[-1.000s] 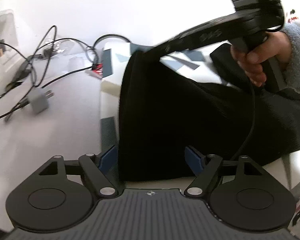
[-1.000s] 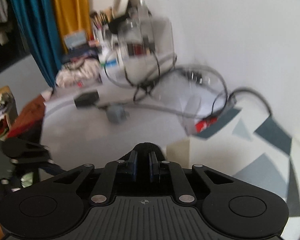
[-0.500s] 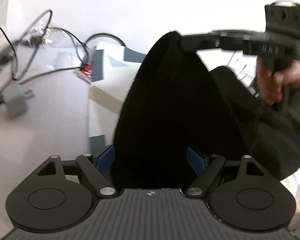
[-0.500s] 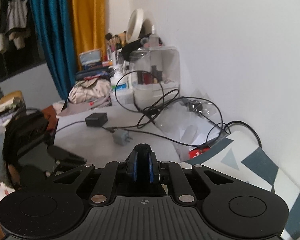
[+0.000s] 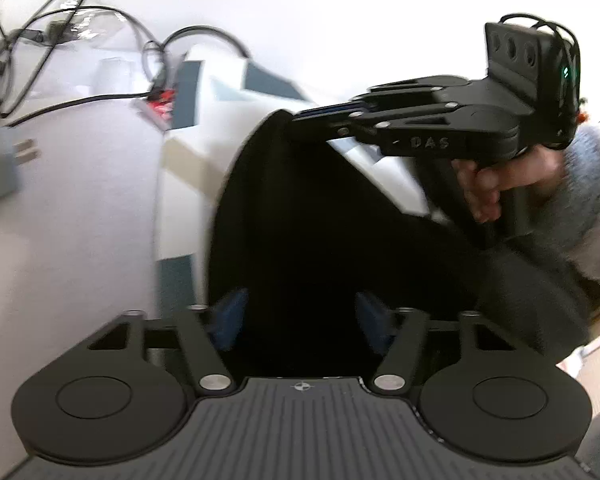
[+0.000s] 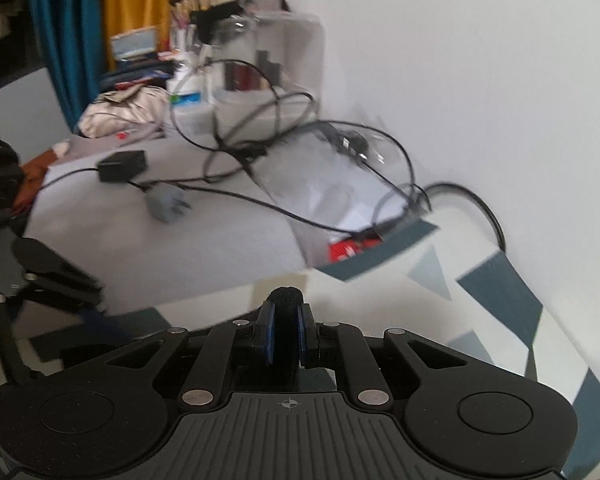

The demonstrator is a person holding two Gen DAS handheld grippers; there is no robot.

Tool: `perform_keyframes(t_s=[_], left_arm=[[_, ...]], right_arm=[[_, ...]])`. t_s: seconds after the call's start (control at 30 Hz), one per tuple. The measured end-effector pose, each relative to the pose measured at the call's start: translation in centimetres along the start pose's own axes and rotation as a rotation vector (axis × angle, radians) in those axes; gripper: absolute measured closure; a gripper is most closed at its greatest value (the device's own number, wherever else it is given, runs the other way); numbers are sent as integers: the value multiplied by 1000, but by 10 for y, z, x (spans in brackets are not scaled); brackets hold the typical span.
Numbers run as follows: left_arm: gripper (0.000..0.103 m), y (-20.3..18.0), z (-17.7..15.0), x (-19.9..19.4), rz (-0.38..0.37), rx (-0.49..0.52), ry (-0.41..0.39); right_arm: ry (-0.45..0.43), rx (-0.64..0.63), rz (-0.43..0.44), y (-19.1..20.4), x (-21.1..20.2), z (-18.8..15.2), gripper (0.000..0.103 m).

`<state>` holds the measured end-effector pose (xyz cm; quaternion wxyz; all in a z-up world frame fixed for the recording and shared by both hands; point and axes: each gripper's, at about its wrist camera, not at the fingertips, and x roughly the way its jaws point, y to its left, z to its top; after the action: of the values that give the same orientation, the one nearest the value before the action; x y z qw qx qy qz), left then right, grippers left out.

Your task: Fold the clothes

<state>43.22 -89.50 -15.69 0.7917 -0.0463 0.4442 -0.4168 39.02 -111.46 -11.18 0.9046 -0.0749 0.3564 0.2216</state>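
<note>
Black garment (image 5: 324, 216) pinched in right hand-held gripper (image 6: 285, 334) could slip sideways as left hand-held gripper (image 5: 300, 320) closes around its lower edge, not yet gripping

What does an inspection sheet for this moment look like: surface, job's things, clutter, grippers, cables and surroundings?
Surface: patterned cloth, white with grey-blue shapes, beside a pale grey tabletop.
Job's things: black garment, one corner lifted, the rest draped toward the camera.
Clutter: grey plug adapter, black power brick, red packet, clear plastic containers, bottles and brushes at the back.
Grippers: right gripper shut on a fold of the black garment; left gripper closing, cloth between its pads, not visibly pressed.
Cables: black cables looped across the tabletop.
Surroundings: white wall, teal and yellow curtains; a hand in a grey sleeve holds the right gripper.
</note>
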Motion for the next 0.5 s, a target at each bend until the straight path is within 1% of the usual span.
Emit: perform_keyframes(t_s=[0.07, 0.13, 0.23, 0.27, 0.3, 0.33, 0.37, 0.43, 0.5], left_arm=[[52, 4, -3, -5, 0, -23, 6], [53, 11, -6, -8, -20, -67, 4], [53, 16, -5, -9, -27, -111, -11], [61, 17, -4, -8, -25, -122, -16], [74, 14, -5, -9, 0, -122, -21], [96, 12, -6, -10, 25, -121, -26], [96, 9, -6, -10, 51, -122, -33], [97, 5, -11, -19, 110, -156, -84], [97, 2, -21, -38, 153, -220, -138]], right_arm=[[6, 20, -12, -4, 3, -6, 93], [6, 39, -16, -7, 5, -10, 93], [3, 67, -14, -11, 7, -14, 93], [2, 76, -13, -12, 8, -14, 93], [1, 84, -13, -13, 9, -15, 93], [0, 93, -12, -15, 9, -16, 93], [-6, 96, -9, -14, 9, -14, 93], [-17, 102, -3, -12, 8, -12, 93], [-29, 107, 3, -11, 7, -9, 93]])
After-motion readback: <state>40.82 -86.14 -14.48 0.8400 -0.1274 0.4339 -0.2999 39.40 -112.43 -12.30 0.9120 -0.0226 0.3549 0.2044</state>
